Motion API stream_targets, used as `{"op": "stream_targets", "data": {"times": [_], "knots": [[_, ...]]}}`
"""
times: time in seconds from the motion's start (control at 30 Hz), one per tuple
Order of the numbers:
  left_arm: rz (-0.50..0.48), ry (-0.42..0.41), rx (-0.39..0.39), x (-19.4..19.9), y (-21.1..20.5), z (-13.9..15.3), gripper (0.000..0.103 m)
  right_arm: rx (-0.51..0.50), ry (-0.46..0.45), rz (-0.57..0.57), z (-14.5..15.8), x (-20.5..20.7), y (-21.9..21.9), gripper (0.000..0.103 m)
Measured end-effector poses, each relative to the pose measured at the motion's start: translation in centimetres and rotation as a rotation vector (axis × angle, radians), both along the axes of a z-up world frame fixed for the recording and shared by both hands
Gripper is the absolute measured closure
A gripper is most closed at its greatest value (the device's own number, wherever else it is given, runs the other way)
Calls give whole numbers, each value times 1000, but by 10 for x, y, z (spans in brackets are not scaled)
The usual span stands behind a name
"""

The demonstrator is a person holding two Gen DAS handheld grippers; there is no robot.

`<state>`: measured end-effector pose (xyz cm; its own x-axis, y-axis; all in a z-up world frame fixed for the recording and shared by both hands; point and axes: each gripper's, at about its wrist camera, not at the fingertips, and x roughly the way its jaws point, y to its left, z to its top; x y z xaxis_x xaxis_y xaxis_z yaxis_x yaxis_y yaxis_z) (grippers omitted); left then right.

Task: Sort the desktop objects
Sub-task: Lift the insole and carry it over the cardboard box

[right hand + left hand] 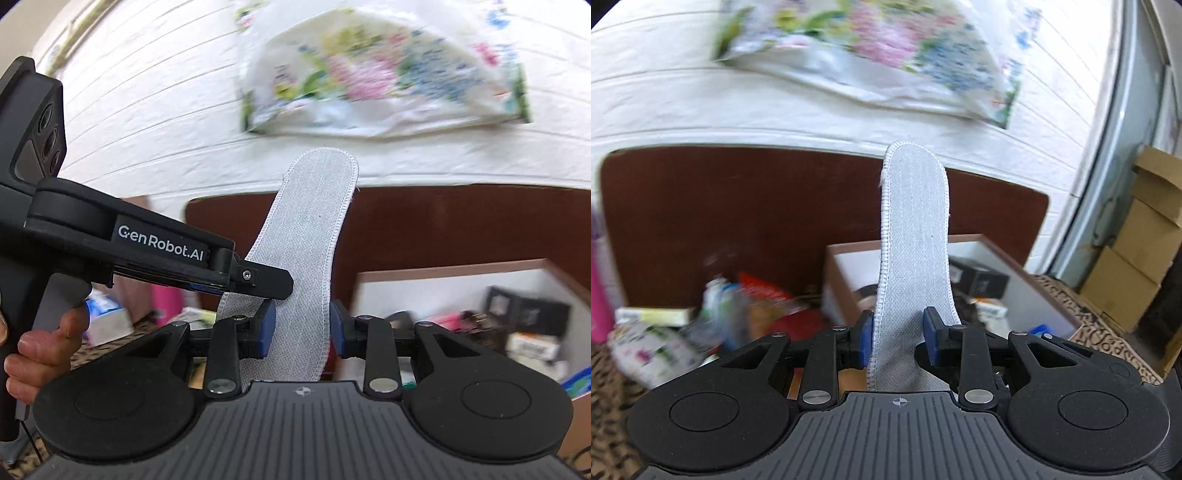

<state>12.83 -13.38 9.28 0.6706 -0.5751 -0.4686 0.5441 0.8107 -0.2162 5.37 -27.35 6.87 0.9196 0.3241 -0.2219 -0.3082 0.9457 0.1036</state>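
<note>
Left gripper (897, 338): clamped on a grey insole (912, 229).
Right gripper (302, 332): grips a grey insole (314, 229) above the open box (443, 275).

Below me the counter (1108, 332) wears a leopard-print cloth, and against the white wall behind it stands a dark brown board (738, 221). On the cloth sits an open white box (1027, 291) with a brown rim, holding small cartons. To its left lies a blurred heap of packets (738, 306), a flat pale carton (653, 315) and something pink (598, 295) at the edge.
</note>
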Motion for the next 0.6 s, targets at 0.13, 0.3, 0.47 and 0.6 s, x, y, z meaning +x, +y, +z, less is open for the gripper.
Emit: {"op": "stream_targets", "data": {"times": [0.13,0.3,0.47,0.6], "knots": [[-42,2,15,16,-40,-4,74,3,9,-59,-6,13,-31,67],[-76,36,23,43,-68,-18,72,2,42,-104,-19,36,-52,67],[-90,74,31,68,-84,-34,72,0,80,-118,-31,59,-62,67],[-92,117,24,81,-86,-52,49,-21,111,-123,-43,68,-61,63]]}}
